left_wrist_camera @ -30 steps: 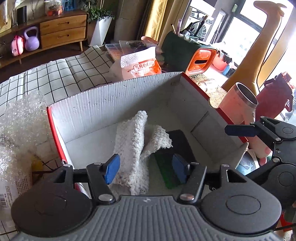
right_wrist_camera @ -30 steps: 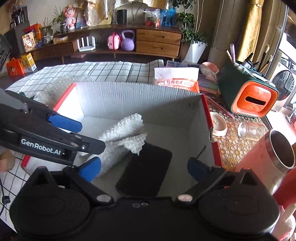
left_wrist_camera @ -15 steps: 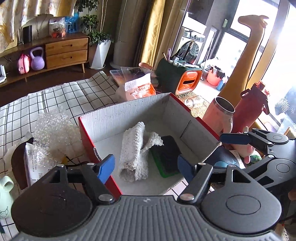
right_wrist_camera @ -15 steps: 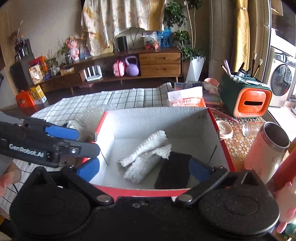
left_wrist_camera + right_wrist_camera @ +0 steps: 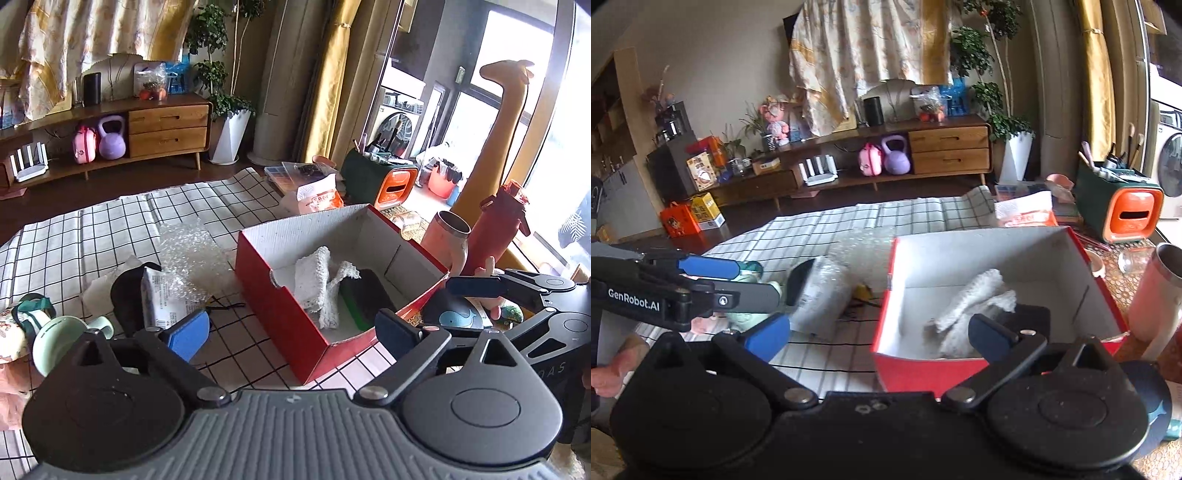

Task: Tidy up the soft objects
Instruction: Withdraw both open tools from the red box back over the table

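A red cardboard box (image 5: 280,314) (image 5: 916,363) stands on the checked cloth. Inside it lie a white knitted cloth (image 5: 314,284) (image 5: 975,299) and a black and green sponge (image 5: 365,295) (image 5: 1030,314). My left gripper (image 5: 291,332) hangs in front of and above the box, its jaws still opening, with nothing held between them. My right gripper (image 5: 879,334) is also back from the box, open and empty. Each gripper shows in the other's view: the right one (image 5: 517,291) beside the box, the left one (image 5: 705,280) over the clutter on the left.
Left of the box lie bubble wrap (image 5: 188,247), a wrapped packet (image 5: 162,299), a dark pouch (image 5: 127,291) and a mint mug (image 5: 55,339). Right of it stand a pink steel tumbler (image 5: 448,236) and a red bottle (image 5: 498,225). Behind are a snack bag (image 5: 317,197) and an orange-fronted caddy (image 5: 380,179).
Both grippers have pulled back and risen away from the box, which now looks smaller. The left jaws have spread wider. The cloth and sponge stay in the box.
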A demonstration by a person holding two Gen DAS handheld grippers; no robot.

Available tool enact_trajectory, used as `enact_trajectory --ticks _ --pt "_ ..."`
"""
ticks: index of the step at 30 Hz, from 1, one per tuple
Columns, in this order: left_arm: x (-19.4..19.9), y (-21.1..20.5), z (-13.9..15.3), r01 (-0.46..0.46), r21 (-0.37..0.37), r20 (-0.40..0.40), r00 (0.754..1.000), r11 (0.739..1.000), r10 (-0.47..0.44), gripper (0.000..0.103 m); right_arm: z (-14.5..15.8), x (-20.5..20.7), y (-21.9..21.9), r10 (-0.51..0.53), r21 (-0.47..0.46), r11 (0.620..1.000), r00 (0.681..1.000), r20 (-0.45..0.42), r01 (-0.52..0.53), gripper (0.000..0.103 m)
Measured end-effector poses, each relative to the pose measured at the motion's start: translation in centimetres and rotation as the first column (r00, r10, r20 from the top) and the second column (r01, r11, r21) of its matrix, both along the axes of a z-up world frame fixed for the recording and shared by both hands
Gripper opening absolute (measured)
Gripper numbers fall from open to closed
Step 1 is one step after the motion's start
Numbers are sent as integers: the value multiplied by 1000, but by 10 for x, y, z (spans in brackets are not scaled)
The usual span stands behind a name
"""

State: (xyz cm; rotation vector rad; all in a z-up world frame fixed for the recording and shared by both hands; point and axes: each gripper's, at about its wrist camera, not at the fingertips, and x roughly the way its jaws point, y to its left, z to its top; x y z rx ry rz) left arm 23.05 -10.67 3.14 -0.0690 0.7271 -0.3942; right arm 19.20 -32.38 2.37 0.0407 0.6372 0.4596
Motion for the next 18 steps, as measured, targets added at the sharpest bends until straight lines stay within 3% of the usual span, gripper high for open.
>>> enact_trajectory --ticks 10,18 --pt "-41 72 -1 -61 -19 26 998 998 61 101 2 -24 50 73 14 997 997 33 -74 103" --pt "-69 137 -8 -186 15 77 980 982 185 101 -10 -17 88 93 7 996 996 5 -93 103"
